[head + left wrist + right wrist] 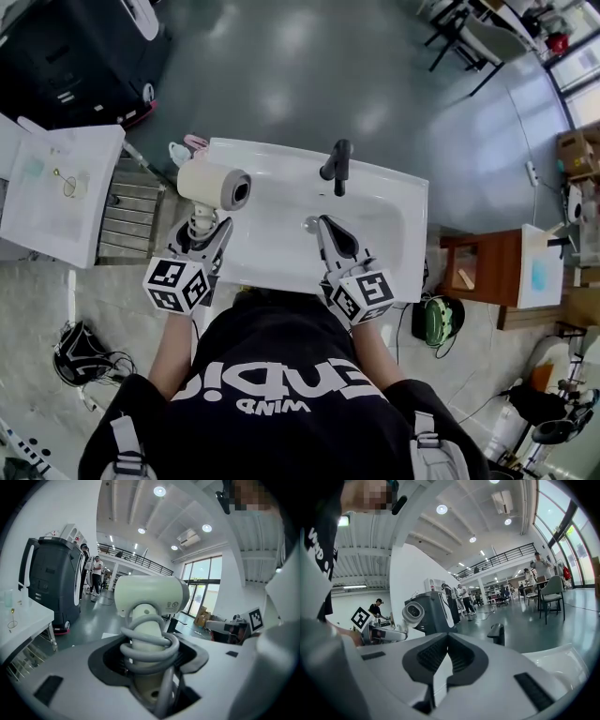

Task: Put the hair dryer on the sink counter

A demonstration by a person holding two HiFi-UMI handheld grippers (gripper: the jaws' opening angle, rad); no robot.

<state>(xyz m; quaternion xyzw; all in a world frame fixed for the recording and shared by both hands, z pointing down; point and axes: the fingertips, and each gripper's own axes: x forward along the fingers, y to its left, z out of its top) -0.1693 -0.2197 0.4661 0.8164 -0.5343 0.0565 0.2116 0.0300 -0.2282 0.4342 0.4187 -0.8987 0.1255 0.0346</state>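
In left hand-held gripper [204,236], hair dryer [214,185], handle base hidden (probably clamped)

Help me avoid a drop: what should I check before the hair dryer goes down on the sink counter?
1. Grip: ok, left gripper clamps the hair dryer by its handle.
2. Loose ends: ok, cord is coiled round the handle.
3. Landing spot on the sink counter: cannot tell, the dryer hides it.
4. Other hand: ok, right gripper is shut, empty, apart from the dryer.
5. Obstacle: ok, faucet stands clear of the dryer.
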